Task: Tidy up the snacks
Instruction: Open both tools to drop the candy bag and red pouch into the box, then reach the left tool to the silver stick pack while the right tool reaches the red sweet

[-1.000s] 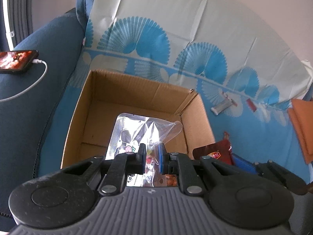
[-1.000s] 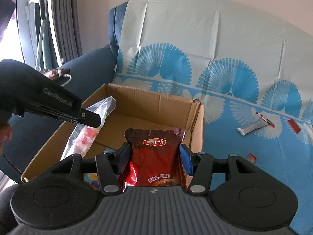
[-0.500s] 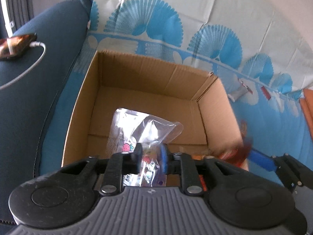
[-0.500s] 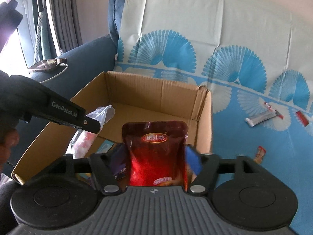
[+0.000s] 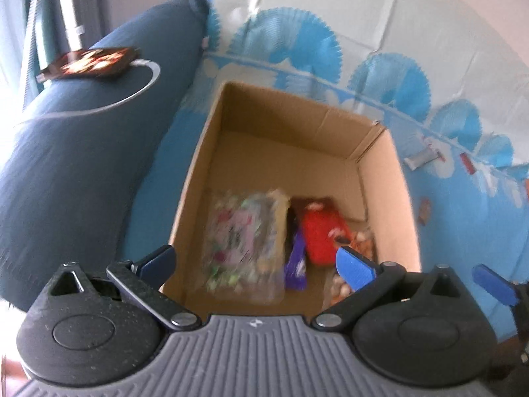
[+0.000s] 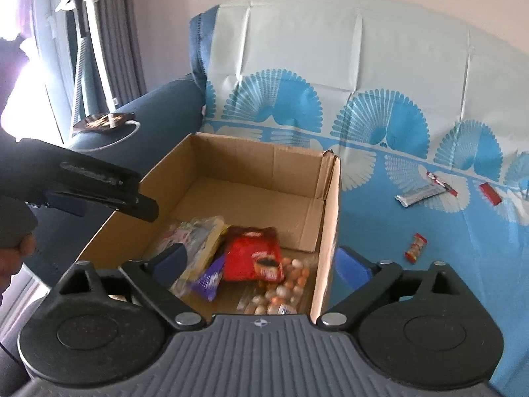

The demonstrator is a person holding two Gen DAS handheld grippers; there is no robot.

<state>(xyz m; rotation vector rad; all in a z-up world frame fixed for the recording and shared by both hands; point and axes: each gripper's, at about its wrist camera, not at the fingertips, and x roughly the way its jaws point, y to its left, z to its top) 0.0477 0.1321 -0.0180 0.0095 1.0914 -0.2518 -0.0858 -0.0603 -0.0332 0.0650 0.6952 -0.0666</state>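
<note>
An open cardboard box (image 5: 393,185) (image 6: 330,211) sits on the sofa. Inside lie a clear candy bag (image 5: 243,241) (image 6: 198,235), a red pouch (image 5: 319,231) (image 6: 253,251), a purple wrapper (image 5: 296,263) (image 6: 208,279) and a bag of small round sweets (image 6: 281,284). My left gripper (image 5: 256,263) is open and empty above the box's near edge; it also shows in the right wrist view (image 6: 99,185). My right gripper (image 6: 261,263) is open and empty over the box's near right corner.
Loose snacks lie on the blue patterned sheet to the right: a silver bar (image 6: 420,193), a red stick (image 6: 441,178), a red packet (image 6: 491,192) and a small wrapped candy (image 6: 416,247). A phone with a cable (image 5: 87,63) rests on the dark blue armrest.
Both grippers opened and let go. The clear candy bag and the red pouch dropped into the box. Both grippers pulled up and back a little.
</note>
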